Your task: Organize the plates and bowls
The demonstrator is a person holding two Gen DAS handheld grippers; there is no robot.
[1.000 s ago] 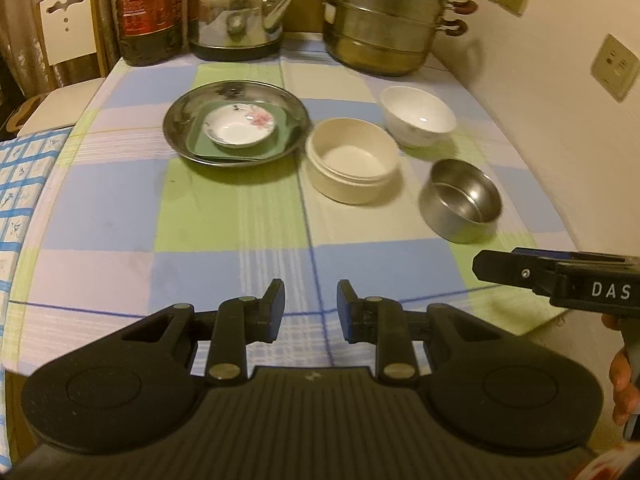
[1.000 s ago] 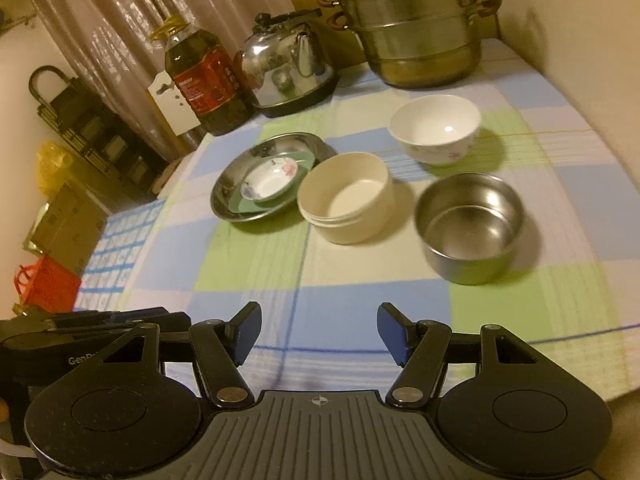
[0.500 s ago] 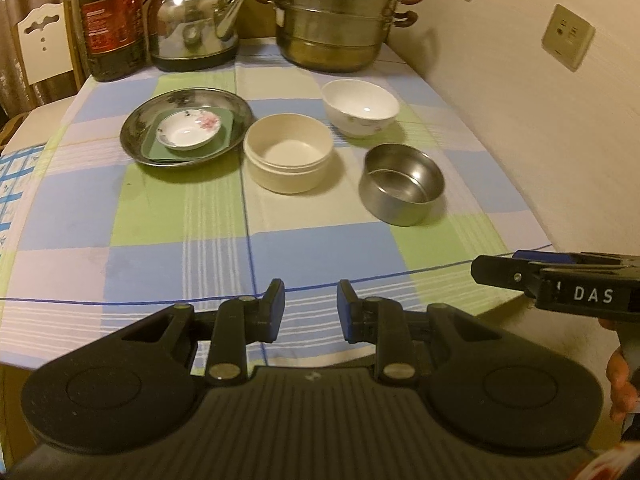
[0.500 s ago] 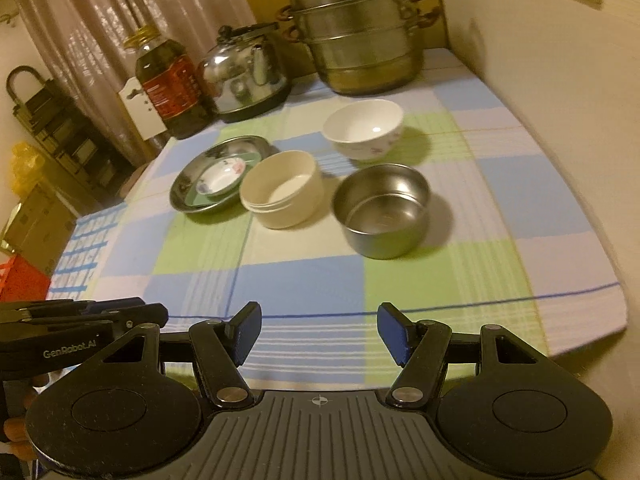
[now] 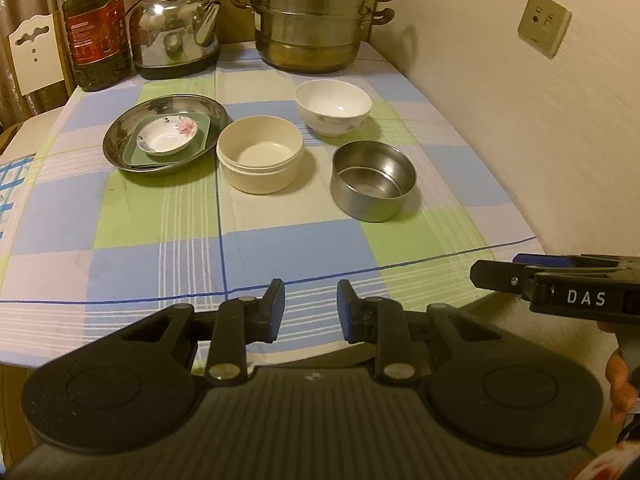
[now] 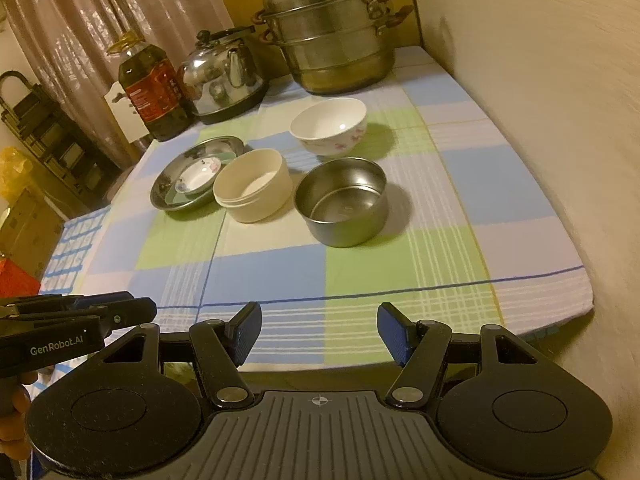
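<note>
A steel plate [image 5: 120, 136] [image 6: 168, 184] holds a green square dish [image 5: 204, 136] and a small white flowered saucer [image 5: 166, 136] [image 6: 196, 178]. Beside it stand a cream bowl [image 5: 260, 160] [image 6: 252, 188], a white flowered bowl [image 5: 332, 106] [image 6: 330, 124] and a steel bowl [image 5: 374, 180] [image 6: 342, 200]. My left gripper [image 5: 311, 310] is open with a narrow gap and empty, at the table's front edge. My right gripper [image 6: 319, 332] is open wider and empty, also at the front edge; it shows in the left wrist view [image 5: 520, 278].
A checked cloth [image 5: 160, 240] covers the table. At the back stand an oil bottle [image 5: 96, 28], a steel kettle [image 5: 176, 40] and a stacked steamer pot [image 5: 316, 16]. A wall [image 5: 520, 120] runs along the right side. Shelving [image 6: 48, 136] stands left.
Both grippers have pulled back from the dishes toward the table's front edge, so the whole table shows. Nothing on the table moved. Neither gripper's opening changed.
</note>
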